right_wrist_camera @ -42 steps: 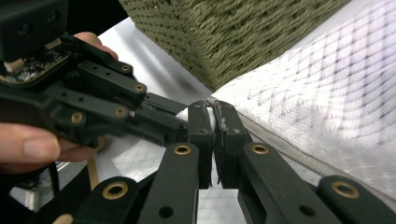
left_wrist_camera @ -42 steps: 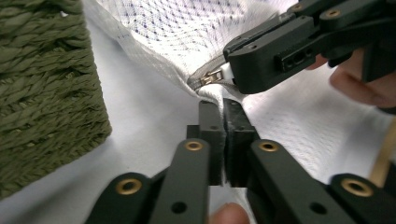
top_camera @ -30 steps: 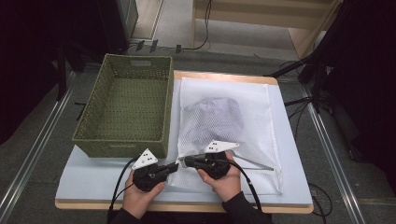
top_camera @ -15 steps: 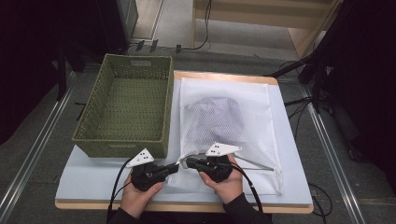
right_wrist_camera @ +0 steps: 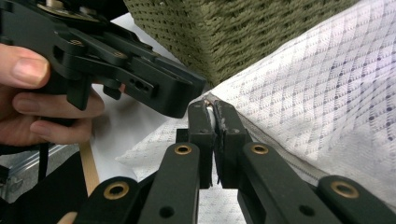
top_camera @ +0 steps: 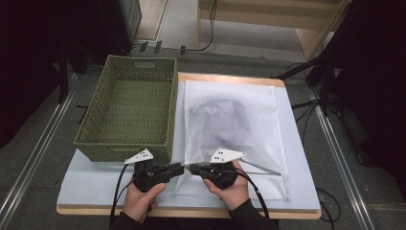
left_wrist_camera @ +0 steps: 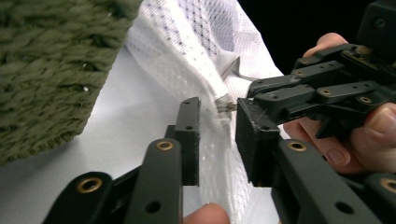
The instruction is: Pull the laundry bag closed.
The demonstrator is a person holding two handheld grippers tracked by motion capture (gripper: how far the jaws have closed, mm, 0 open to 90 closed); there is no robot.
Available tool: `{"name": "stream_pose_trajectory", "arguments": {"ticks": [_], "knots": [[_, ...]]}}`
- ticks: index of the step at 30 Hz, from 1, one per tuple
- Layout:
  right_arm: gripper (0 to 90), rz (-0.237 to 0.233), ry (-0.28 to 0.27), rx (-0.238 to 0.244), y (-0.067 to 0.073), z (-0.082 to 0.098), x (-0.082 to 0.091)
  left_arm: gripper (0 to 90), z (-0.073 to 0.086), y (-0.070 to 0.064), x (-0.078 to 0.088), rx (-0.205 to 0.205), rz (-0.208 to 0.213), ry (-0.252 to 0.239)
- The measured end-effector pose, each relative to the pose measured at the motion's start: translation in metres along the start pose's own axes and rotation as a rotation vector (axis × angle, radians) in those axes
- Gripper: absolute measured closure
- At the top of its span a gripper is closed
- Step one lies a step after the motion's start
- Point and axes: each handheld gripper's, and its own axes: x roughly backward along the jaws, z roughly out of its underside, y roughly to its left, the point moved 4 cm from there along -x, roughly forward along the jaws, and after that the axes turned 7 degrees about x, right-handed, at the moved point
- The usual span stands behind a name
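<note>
Down at the near edge of the white surface (top_camera: 95,184), the right gripper (right_wrist_camera: 214,112) stays clenched on the zipper edge of the white mesh laundry bag (top_camera: 234,134), which lies flat beside the green woven basket (top_camera: 127,112). Facing it, the left gripper (left_wrist_camera: 217,123) has just been opening, mesh between its released jaws.

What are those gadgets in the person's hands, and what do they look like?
They are two hand-held grippers, left gripper and right gripper, both black. Each has two flat black jaws on jointed bars with brass-coloured rivets, a pale three-cornered plate with dark dots on top, and a black cable trailing back towards the person. The person wears dark sleeves.
</note>
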Motion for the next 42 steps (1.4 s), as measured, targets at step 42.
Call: {"name": "stream_pose_trajectory", "arguments": {"ticks": [42], "knots": [[88.3, -0.005, 0.001, -0.008, -0.001, 0.004, 0.001, 70.3, 0.002, 0.001, -0.001, -0.001, -0.050, 0.022]]}}
